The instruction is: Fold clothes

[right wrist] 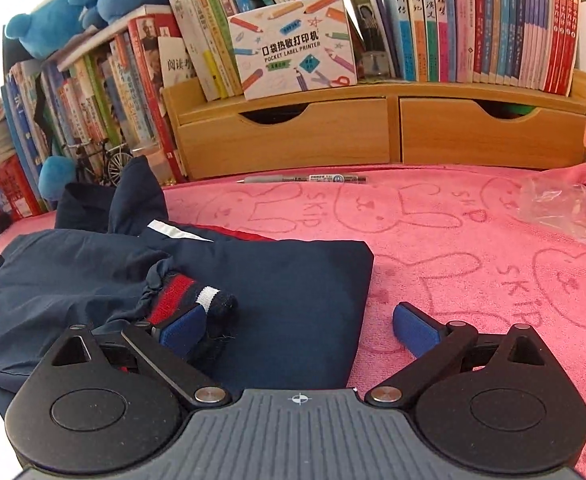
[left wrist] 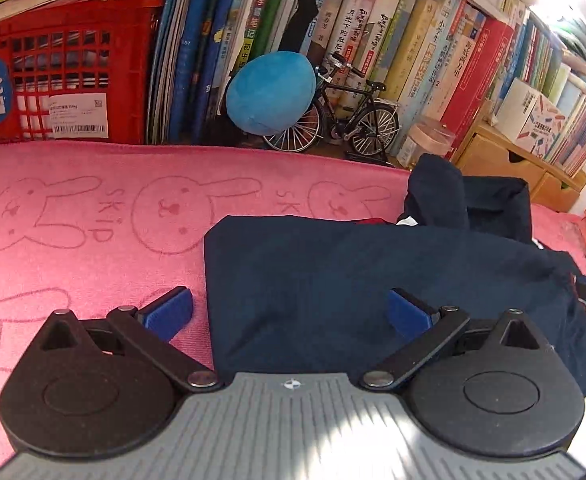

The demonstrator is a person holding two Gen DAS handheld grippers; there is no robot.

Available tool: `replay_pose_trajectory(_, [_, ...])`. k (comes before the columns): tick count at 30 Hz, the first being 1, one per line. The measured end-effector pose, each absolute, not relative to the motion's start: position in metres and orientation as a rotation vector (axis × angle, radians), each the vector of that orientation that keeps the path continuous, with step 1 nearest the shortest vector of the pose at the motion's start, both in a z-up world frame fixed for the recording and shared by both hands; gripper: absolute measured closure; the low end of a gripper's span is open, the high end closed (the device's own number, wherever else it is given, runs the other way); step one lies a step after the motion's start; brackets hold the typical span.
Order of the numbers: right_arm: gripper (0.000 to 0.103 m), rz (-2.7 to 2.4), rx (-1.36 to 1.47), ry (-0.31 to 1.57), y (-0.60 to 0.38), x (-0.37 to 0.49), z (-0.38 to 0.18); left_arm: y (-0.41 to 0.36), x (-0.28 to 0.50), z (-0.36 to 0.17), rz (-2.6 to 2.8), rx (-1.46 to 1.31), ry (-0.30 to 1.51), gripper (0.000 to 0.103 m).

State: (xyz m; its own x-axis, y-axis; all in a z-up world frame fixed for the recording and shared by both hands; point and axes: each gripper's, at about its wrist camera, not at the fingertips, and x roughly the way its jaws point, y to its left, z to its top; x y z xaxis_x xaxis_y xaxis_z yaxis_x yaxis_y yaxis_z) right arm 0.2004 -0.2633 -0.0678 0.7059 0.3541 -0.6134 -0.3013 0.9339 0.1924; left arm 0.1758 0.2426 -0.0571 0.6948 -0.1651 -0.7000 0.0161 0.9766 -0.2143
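Left wrist view: your left tool (left wrist: 291,312) gapes wide over the jacket's (left wrist: 373,276) left edge on the pink towel (left wrist: 93,216). Your right tool (right wrist: 301,326) is wide too, its left finger touching the striped cuff (right wrist: 191,294); closing now could drag the sleeve and undo the fold.

Each tool, left tool (left wrist: 291,312) and right tool (right wrist: 299,326), has blue-padded fingers (left wrist: 171,312) on black linkage arms with silver pivot screws, round black housings, and a ribbed grey base marked by a small cross.
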Motion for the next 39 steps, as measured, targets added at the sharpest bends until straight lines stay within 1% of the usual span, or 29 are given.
replay_pose_trajectory(1, [0.005,0.375,0.081,0.697,-0.263,0.201,-0.067,0.236,0.177,-0.057,-0.064,-0.155,0.800,0.011])
replay_pose_trajectory(2, [0.021,0.386,0.076,0.696,-0.262,0.200,-0.066,0.227,0.178,-0.055,0.024,-0.092,0.802,0.046])
replay_pose_trajectory(3, [0.036,0.386,0.067,0.695,-0.259,0.199,-0.064,0.218,0.179,-0.053,0.110,-0.027,0.797,0.056])
replay_pose_trajectory(4, [0.071,0.344,0.048,0.698,-0.256,0.199,-0.062,0.212,0.177,-0.050,0.127,-0.025,0.787,0.081])
replay_pose_trajectory(5, [0.089,0.300,0.028,0.702,-0.252,0.199,-0.059,0.211,0.174,-0.049,0.127,-0.028,0.776,0.091])
replay_pose_trajectory(7, [0.094,0.313,0.033,0.716,-0.251,0.200,-0.056,0.207,0.169,-0.046,0.127,-0.033,0.754,0.098])
replay_pose_trajectory(8, [0.096,0.307,0.027,0.713,-0.250,0.201,-0.054,0.206,0.167,-0.045,0.127,-0.036,0.745,0.098])
replay_pose_trajectory(13, [0.098,0.236,-0.034,0.659,-0.241,0.203,-0.042,0.208,0.174,-0.040,0.131,-0.009,0.744,0.099])
replay_pose_trajectory(16, [0.099,0.174,-0.082,0.651,-0.232,0.215,-0.037,0.208,0.189,-0.042,0.140,-0.001,0.782,0.100])
replay_pose_trajectory(21, [0.099,0.129,-0.147,0.632,-0.218,0.240,-0.029,0.210,0.210,-0.040,0.155,-0.015,0.741,0.100])
replay_pose_trajectory(25, [0.099,0.104,-0.153,0.585,-0.212,0.269,-0.016,0.222,0.234,-0.023,0.191,-0.064,0.652,0.100])
replay_pose_trajectory(27, [0.099,0.102,-0.162,0.615,-0.210,0.286,-0.021,0.221,0.246,-0.028,0.213,-0.030,0.674,0.100])
replay_pose_trajectory(28, [0.098,0.101,-0.167,0.630,-0.209,0.294,-0.024,0.220,0.250,-0.033,0.222,-0.004,0.699,0.099])
replay_pose_trajectory(30, [0.095,0.100,-0.208,0.696,-0.205,0.307,-0.037,0.217,0.255,-0.048,0.253,0.061,0.767,0.090])
replay_pose_trajectory(31, [0.086,0.092,-0.245,0.711,-0.203,0.303,-0.045,0.216,0.251,-0.054,0.265,0.082,0.792,0.084])
replay_pose_trajectory(32, [0.073,0.084,-0.282,0.725,-0.200,0.298,-0.052,0.216,0.243,-0.058,0.265,0.094,0.795,0.080])
replay_pose_trajectory(33, [0.066,0.081,-0.305,0.699,-0.201,0.287,-0.053,0.217,0.231,-0.057,0.257,0.098,0.786,0.079])
replay_pose_trajectory(34, [0.047,0.089,-0.328,0.663,-0.203,0.271,-0.052,0.217,0.219,-0.056,0.249,0.100,0.778,0.075])
replay_pose_trajectory(35, [0.034,0.112,-0.340,0.631,-0.206,0.254,-0.048,0.217,0.209,-0.054,0.243,0.096,0.778,0.074])
replay_pose_trajectory(37, [0.032,0.162,-0.364,0.569,-0.212,0.218,-0.040,0.215,0.178,-0.045,0.227,0.109,0.769,0.074])
replay_pose_trajectory(39, [0.032,0.217,-0.374,0.546,-0.215,0.182,-0.030,0.205,0.140,-0.035,0.178,0.141,0.745,0.073])
